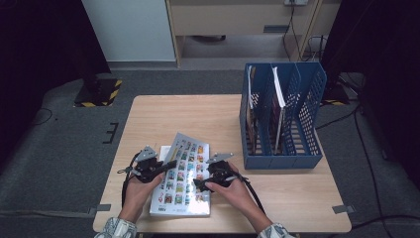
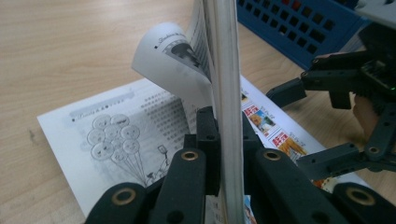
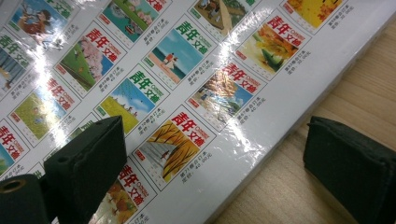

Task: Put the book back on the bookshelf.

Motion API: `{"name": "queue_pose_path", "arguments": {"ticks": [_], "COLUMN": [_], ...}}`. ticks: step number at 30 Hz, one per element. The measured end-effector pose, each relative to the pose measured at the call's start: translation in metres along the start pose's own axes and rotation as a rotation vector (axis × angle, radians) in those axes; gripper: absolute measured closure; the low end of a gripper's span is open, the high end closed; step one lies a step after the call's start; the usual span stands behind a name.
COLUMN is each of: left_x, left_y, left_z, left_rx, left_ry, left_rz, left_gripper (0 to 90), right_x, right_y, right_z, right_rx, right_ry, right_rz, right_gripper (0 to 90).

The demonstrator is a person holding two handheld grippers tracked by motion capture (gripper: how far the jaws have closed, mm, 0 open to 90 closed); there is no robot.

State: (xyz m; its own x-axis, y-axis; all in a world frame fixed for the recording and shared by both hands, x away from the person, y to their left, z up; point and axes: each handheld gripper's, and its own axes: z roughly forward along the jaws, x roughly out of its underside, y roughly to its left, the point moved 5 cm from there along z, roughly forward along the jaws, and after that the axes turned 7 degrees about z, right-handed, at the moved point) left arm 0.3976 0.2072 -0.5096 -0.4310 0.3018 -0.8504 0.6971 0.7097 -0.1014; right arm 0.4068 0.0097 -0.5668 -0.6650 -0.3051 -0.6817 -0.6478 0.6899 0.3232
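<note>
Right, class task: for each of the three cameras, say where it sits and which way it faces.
High view: above the table's near edge, looking forward and down; both forearms, left tongs, right tongs.
Left gripper view: on the left tongs, facing the magazine's raised edge clamped between them; right tongs beyond.
Right gripper view: on the right tongs, open over the cover's edge.
Shared: the magazine.

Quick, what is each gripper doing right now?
Left gripper: shut on the magazine, lifting its cover and pages.
Right gripper: open, jaws straddling the magazine's edge.
</note>
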Motion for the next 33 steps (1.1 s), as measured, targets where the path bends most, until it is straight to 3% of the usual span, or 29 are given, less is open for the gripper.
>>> {"name": "queue_pose_path", "arguments": {"ticks": [8, 22, 25, 30, 33], "left_x": [-0.010, -0.012, -0.010, 0.002, 0.010], "left_y": [-0.006, 0.001, 0.005, 0.014, 0.022], "left_z": [-0.007, -0.014, -0.012, -0.004, 0.000], "left_rx": [0.015, 0.030, 0.014, -0.051, -0.119], "left_ry": [-0.057, -0.109, -0.092, -0.002, 0.043], "left_rz": [0.021, -0.028, -0.039, -0.023, -0.009], "left_gripper": [85.5, 85.5, 85.4, 82.9, 75.4], "right_x": [-0.001, -0.005, -0.005, -0.004, -0.003], "right_y": [0.001, 0.004, 0.004, 0.005, 0.007], "right_z": [0.000, 0.005, 0.005, 0.006, 0.006], "right_rx": [-0.046, -0.113, -0.107, -0.079, -0.061], "right_ry": [0.002, 0.001, 0.004, -0.001, -0.002], "right_rz": [0.028, 0.067, 0.060, 0.035, 0.021], "right_gripper": [4.4, 4.3, 5.2, 6.2, 6.1]}}
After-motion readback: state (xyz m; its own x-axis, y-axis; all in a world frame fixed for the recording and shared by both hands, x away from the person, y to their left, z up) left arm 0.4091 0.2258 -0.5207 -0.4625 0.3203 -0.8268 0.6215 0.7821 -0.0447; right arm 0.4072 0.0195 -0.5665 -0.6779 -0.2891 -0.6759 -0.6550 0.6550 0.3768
